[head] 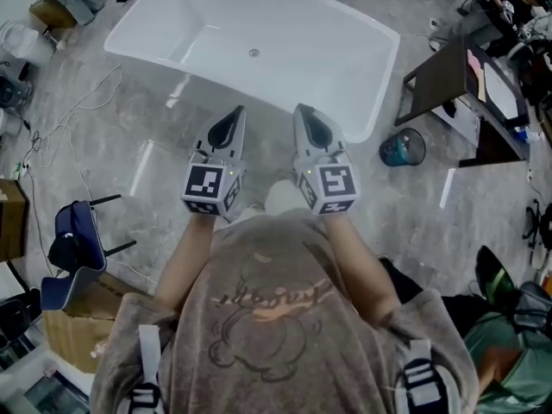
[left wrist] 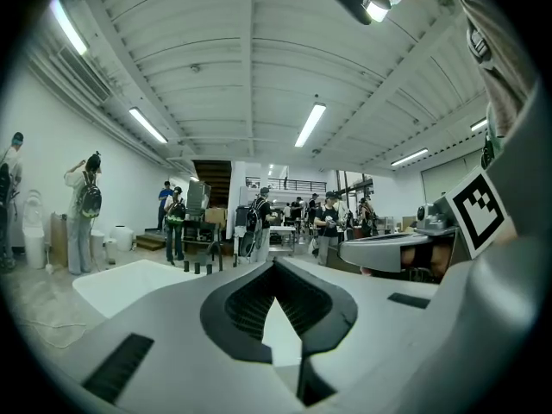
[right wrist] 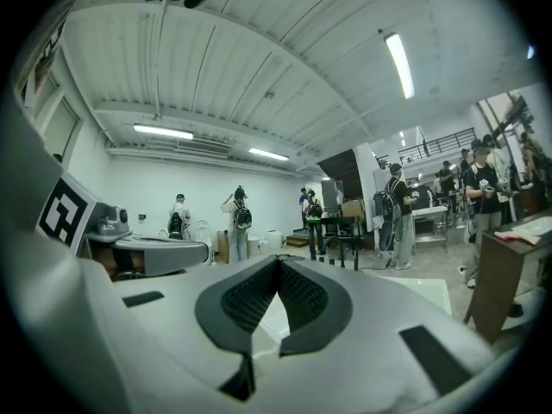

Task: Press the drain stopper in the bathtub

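White bathtub [head: 349, 80] holds its drain stopper [head: 254, 53] mid-floor; left gripper [head: 231, 126] and right gripper [head: 312, 128] hang near the rim, jaws closed, empty.

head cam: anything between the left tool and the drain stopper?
In the head view, only the bathtub near rim and bare white basin. The left tool hangs short of the rim, and the drain stopper sits uncovered beyond it.
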Available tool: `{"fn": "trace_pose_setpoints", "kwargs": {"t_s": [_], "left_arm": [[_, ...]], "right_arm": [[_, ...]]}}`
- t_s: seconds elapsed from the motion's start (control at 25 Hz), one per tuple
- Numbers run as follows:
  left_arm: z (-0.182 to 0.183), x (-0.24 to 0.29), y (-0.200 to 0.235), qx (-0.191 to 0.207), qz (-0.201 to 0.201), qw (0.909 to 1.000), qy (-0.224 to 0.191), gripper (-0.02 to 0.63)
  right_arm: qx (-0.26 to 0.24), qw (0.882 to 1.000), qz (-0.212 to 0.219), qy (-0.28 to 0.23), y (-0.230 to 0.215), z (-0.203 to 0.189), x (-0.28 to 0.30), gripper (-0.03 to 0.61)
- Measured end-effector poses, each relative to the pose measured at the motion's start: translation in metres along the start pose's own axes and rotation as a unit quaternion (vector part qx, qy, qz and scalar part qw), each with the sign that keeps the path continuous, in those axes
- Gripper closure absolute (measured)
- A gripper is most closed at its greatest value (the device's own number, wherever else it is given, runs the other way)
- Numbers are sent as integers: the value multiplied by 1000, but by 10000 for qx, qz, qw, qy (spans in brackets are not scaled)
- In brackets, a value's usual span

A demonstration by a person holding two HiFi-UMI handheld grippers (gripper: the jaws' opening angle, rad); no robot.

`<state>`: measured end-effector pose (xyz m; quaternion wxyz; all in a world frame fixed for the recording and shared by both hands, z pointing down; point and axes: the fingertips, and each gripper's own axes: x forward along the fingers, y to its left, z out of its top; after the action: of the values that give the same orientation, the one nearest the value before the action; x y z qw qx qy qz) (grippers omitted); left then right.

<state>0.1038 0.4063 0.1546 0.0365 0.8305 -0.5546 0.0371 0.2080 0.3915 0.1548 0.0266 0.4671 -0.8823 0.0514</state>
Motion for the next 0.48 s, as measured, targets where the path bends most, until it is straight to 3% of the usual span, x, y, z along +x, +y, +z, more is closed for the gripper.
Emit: {"fn": "trace_pose_setpoints", "kwargs": {"t_s": [0.48], "left_arm": [[3, 57, 37, -72, -121, 9998, -110, 611]], "right_arm": [[-54, 9999, -110, 14, -24, -1, 56, 577]]}}
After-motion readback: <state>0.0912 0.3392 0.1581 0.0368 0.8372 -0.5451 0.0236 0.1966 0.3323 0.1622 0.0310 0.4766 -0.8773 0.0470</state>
